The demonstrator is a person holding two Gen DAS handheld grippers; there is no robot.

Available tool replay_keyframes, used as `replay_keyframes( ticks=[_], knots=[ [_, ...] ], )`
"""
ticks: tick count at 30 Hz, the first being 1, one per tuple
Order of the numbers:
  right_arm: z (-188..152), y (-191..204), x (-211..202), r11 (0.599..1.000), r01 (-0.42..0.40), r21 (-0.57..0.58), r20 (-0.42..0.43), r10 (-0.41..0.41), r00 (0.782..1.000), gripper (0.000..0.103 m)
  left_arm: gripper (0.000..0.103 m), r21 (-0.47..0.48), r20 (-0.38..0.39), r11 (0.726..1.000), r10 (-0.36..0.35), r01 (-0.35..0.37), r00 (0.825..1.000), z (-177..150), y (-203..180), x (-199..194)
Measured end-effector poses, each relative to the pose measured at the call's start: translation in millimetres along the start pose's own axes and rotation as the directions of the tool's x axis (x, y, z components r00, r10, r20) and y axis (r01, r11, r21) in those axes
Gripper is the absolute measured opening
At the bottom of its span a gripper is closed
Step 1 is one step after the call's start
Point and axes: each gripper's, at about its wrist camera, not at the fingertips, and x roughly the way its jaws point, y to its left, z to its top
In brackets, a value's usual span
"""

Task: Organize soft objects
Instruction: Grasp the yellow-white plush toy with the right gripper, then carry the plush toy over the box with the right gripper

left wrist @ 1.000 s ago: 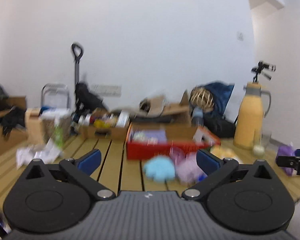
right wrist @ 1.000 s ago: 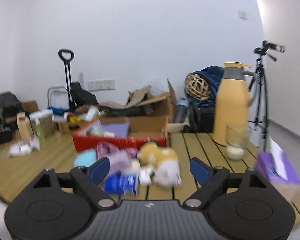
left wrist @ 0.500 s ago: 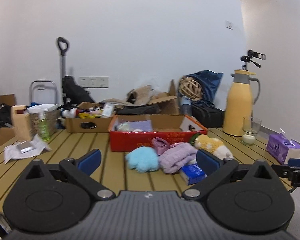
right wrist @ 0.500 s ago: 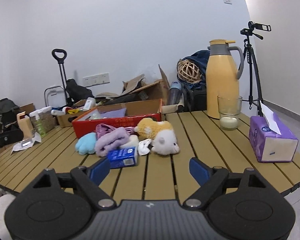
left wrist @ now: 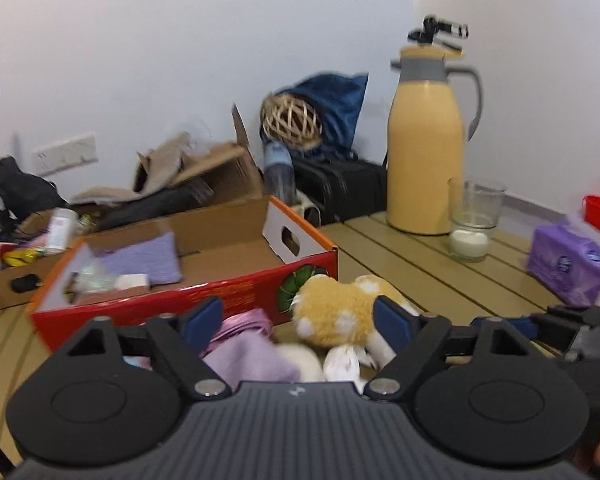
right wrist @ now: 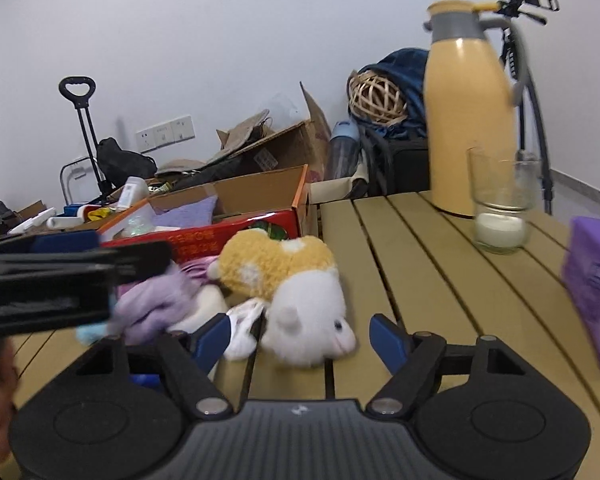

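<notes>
Jaws of my left gripper [left wrist: 298, 322] and right gripper [right wrist: 300, 334] are both closing, still parted, pads touching nothing. The yellow-and-white plush toy [right wrist: 288, 280] lies between them on the slatted table [right wrist: 412, 248], against a lilac cloth [left wrist: 252, 354]. Behind stands the red cardboard box [left wrist: 204, 292]; the thermos [left wrist: 426, 152], glass [left wrist: 474, 220] and purple tissue pack [left wrist: 572, 264] stand rightward.

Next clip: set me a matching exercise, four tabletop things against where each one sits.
Things:
1. plush toy
2. purple cloth
3. glass
4. tissue box

Places:
A. inside the red box
B. right beside the yellow flask
C. on the slats in front of the red box
D. near the table's right edge, apart from the rest

Pairs: 1-C, 2-A, 3-B, 4-D
</notes>
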Motion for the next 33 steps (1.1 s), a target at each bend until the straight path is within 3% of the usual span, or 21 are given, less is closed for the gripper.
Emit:
replay_keyframes(
  ticks=[4,6,7,15,18,22,26,33],
  knots=[
    [4,-7,37,1.0,0.012,0.009,-0.059,-0.012,0.998,0.067,0.067,-0.023,-0.084,0.999,-0.044,0.042,0.995,3,2,49],
    [4,-14,44,0.999,-0.012,0.05,-0.073,0.016,0.997,0.059,0.045,-0.055,-0.115,0.994,-0.097,0.091,0.989,1,7,62],
    [4,-17,48,0.997,-0.037,0.07,-0.081,0.042,0.996,0.056,0.042,-0.083,-0.125,0.989,-0.13,0.12,0.984,0,10,66],
    [6,-12,48,0.998,-0.034,0.048,-0.066,0.037,0.997,0.05,0.037,-0.154,-0.11,0.979,-0.153,0.135,0.982,0,15,62],
    [13,-4,27,1.0,-0.022,0.022,-0.016,0.022,1.0,0.049,0.036,-0.183,-0.092,0.971,-0.171,0.152,0.981,8,19,44],
    [28,12,-15,0.999,-0.029,-0.022,0.045,0.03,0.999,0.048,0.036,-0.241,-0.01,0.951,-0.203,0.195,0.979,18,35,2],
    [39,36,-49,0.996,-0.042,-0.084,0.103,0.05,0.993,0.048,0.036,-0.256,0.067,0.947,-0.183,0.194,0.981,26,46,-37],
    [51,67,-63,0.99,-0.039,-0.134,0.135,0.057,0.989,0.047,0.036,-0.273,0.098,0.946,-0.156,0.177,0.983,37,63,-51]
  ],
)
